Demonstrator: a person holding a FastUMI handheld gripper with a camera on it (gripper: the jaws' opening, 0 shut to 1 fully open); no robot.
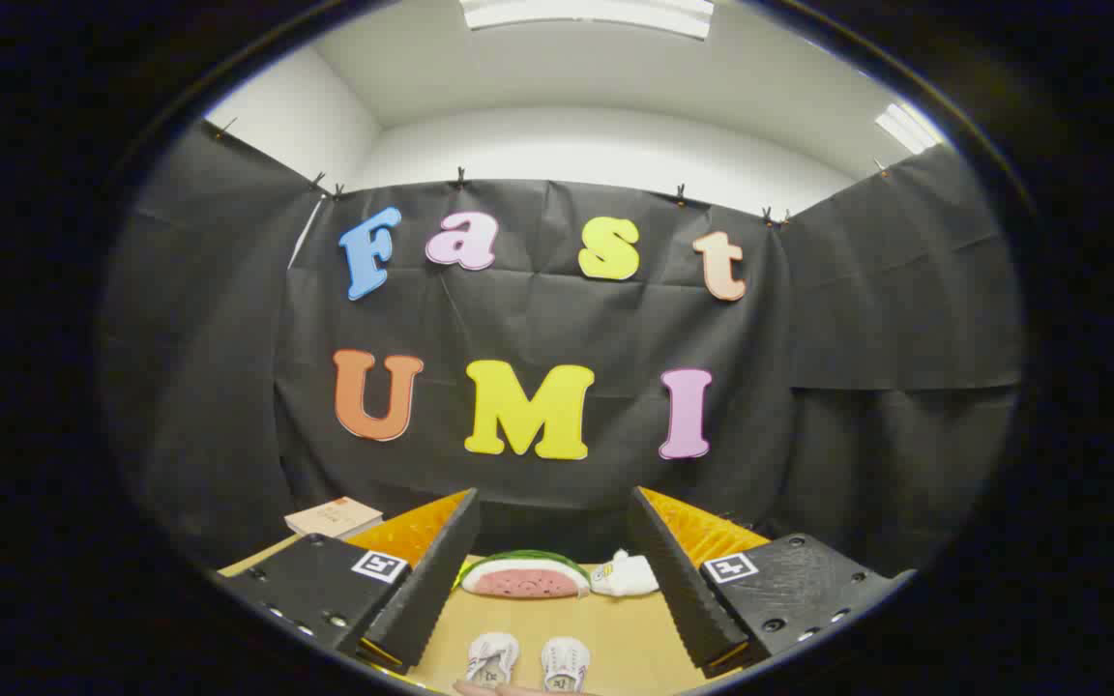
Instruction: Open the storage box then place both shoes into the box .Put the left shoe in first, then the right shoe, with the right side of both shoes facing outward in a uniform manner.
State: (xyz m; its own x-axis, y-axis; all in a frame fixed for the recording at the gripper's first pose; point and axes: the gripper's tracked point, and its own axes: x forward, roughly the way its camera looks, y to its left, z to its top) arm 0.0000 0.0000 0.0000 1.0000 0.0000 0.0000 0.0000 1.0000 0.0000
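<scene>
My gripper (554, 527) is held above the table with its two fingers spread wide apart and nothing between them. Two small white shoes stand side by side on the wooden table, low between the fingers: the left one (491, 660) and the right one (565, 663), toes pointing away from me. A fingertip of a person's hand (509, 688) shows just below the shoes. I cannot pick out a storage box.
A watermelon-slice toy (526, 576) lies on the table (615, 628) beyond the shoes, with a small white object (627, 575) next to it on its right. A tan book or flat box (333, 517) sits at the table's far left, by the black cloth wall.
</scene>
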